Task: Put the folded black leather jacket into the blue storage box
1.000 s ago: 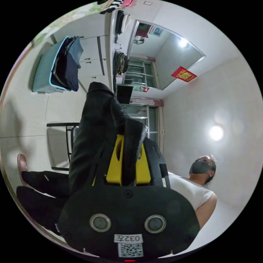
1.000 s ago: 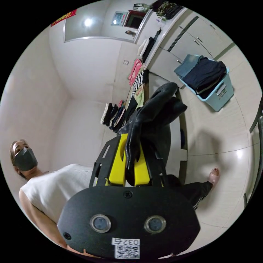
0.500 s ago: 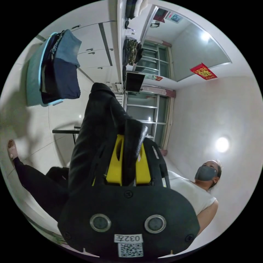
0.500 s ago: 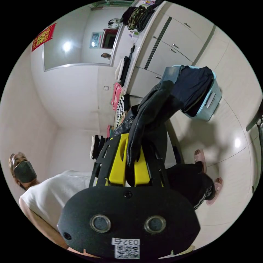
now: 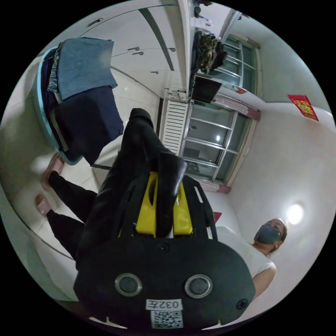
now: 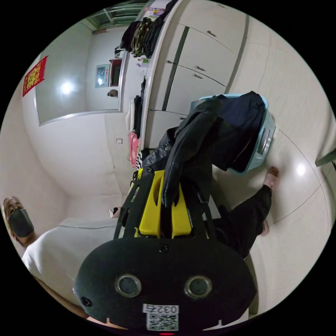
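1. Pale floor tiles (image 6: 297,217) and white cabinets (image 5: 140,45) surround the blue storage box (image 6: 264,140), already heaped with folded dark clothes (image 5: 87,122).
2. Left gripper (image 5: 164,203) and right gripper (image 6: 165,206) each clamp the black leather jacket (image 6: 190,154), carried near the box.
3. Risk: released onto that heap, the jacket may slide off or unfold.

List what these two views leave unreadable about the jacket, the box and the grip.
- Blue storage box, left gripper view: inside hidden by folded dark clothes.
- Box, right gripper view: near side covered by the black leather jacket.
- Left gripper, right gripper: jaw tips buried in leather.
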{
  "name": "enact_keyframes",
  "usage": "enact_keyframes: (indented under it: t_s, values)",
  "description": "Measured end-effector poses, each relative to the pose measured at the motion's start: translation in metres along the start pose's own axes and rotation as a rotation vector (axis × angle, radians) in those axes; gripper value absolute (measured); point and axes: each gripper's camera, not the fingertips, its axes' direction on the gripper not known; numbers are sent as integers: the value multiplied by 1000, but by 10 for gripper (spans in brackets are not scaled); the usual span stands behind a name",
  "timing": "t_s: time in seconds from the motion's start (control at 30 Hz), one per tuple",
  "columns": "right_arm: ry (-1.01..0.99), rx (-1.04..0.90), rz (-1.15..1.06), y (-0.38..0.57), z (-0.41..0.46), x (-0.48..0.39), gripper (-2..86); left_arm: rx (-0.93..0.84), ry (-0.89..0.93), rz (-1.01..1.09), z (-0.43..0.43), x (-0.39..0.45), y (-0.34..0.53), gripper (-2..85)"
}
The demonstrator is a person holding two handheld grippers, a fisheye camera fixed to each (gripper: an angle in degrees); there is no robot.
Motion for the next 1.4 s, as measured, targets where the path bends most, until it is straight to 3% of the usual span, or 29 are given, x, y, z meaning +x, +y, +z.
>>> enact_keyframes:
  t_s: [0.33,0.73,0.83,0.87,0.9,0.97,1.2,1.4]
  values:
    - [-2,38,85,-64,14,11,-4,-103,-178,-70,-2,-41,-141,25]
    - [-34,323,223,-54,44,-43,19,-453,-330,25,0,-55,-342,55]
    - [116,320,434,-43,57,-9,76,-453,-571,-89,-3,-103,-392,87]
    - [203,293,567,-33,59,14,95,-450,-746,-130,-8,-125,-405,91]
    - [222,318,678,-18,54,29,103,-435,-900,-147,-14,-141,-410,86]
    - [171,407,728,5,43,33,96,-409,-976,-148,-23,-162,-406,80]
    - [112,535,784,69,18,18,86,-356,-691,-130,-48,-249,-334,46]
    - [26,624,754,111,-17,16,74,-434,-611,-141,-37,-300,-257,17]
